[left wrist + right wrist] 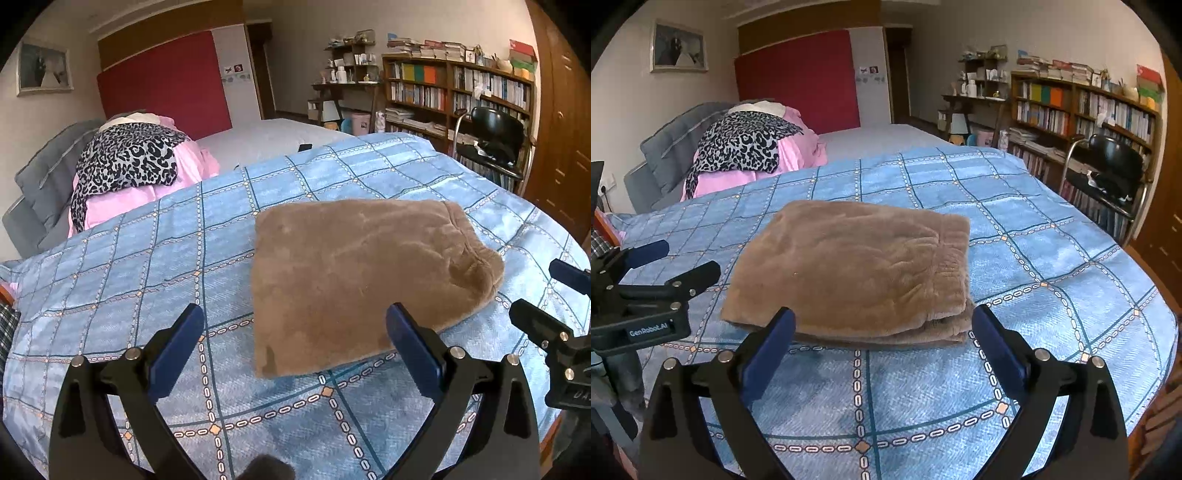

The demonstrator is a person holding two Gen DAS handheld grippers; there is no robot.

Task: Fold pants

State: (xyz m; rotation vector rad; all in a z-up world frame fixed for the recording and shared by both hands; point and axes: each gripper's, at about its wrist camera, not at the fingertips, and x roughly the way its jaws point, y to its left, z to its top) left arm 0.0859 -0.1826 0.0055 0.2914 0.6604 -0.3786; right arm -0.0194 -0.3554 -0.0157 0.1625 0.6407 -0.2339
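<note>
Just above the near part of the bed, my left gripper (295,325) hangs with its jaws spread wide and nothing between them, and my right gripper (884,326) does the same, wide open and empty. Each shows at the edge of the other's view, so they sit side by side, apart from each other. Just beyond my fingertips lie the brown pants (857,266), folded into a thick, fuzzy rectangle with stacked layers showing along the near edge. They rest flat on the blue checked bedspread (1034,229). Farther off to the left, a leopard-print cloth (129,158) drapes over a pink bundle (147,199). On the far right stand a bookshelf (458,88) and a black chair (495,136).
</note>
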